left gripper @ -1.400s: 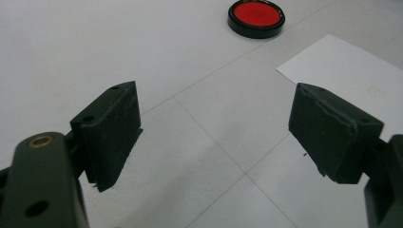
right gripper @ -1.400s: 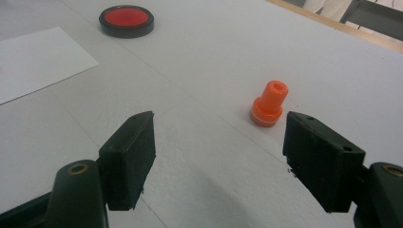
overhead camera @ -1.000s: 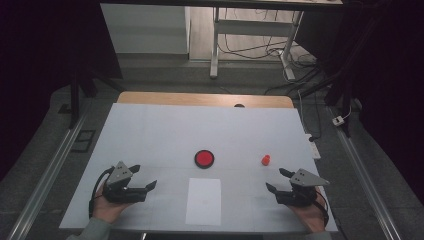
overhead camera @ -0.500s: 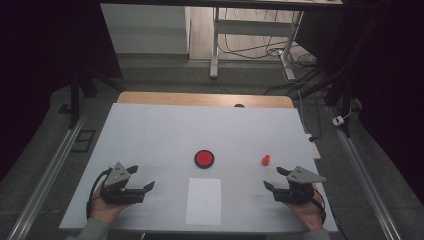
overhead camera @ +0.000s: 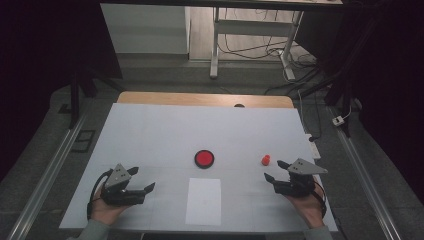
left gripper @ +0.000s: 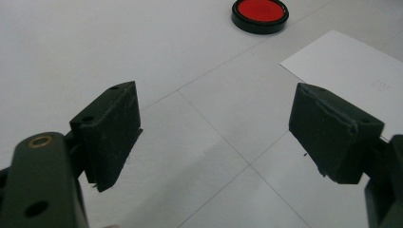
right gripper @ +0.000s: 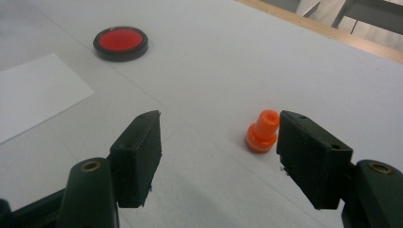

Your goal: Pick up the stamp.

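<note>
A round red disc with a black rim [overhead camera: 204, 158] lies flat near the middle of the white table [overhead camera: 150, 130]. Right of it stands a small orange peg-like piece [overhead camera: 265, 160]. A white paper sheet [overhead camera: 203, 201] lies in front of the disc. My left gripper [overhead camera: 142, 180] rests open at the near left, with nothing between its fingers; in its own view [left gripper: 214, 118] it faces the disc [left gripper: 260, 12] and the paper [left gripper: 351, 71]. My right gripper [overhead camera: 274, 170] is open just short of the orange piece. In the right gripper view [right gripper: 218, 142] the piece [right gripper: 263, 131] stands just beyond the right jaw's tip, untouched.
A wooden strip [overhead camera: 200, 99] runs along the table's far edge, with a small dark spot [overhead camera: 239, 105] by it. A white power strip [overhead camera: 312, 147] lies at the right edge. Metal rails [overhead camera: 45, 175] flank the table, and cables lie on the floor beyond.
Both hands have shifted only slightly, and both grippers stay open. The disc, the orange piece and the paper have not moved.
</note>
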`<move>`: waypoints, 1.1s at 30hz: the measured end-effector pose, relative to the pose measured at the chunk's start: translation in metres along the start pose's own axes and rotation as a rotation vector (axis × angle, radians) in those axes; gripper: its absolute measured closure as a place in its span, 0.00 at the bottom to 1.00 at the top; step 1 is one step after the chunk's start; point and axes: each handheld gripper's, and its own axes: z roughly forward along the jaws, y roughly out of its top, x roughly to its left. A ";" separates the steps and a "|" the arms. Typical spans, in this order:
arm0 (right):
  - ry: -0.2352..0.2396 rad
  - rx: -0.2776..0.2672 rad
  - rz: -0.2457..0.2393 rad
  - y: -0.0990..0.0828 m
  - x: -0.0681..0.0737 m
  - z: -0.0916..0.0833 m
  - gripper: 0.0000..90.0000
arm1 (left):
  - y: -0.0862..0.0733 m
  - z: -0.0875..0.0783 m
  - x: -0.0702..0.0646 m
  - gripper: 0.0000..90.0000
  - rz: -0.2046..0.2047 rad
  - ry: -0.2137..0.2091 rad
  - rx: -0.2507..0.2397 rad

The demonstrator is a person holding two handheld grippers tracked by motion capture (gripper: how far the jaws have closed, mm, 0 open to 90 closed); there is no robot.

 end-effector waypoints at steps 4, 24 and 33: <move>-0.015 0.003 0.012 0.008 -0.002 0.002 0.35 | 0.000 0.001 -0.001 0.20 0.004 0.000 0.003; -0.106 0.109 0.089 0.033 -0.022 0.032 0.36 | 0.000 0.003 0.001 0.20 0.011 0.002 0.008; -0.103 0.099 0.081 0.028 -0.030 0.046 0.39 | -0.001 0.004 0.000 0.20 0.012 0.004 0.012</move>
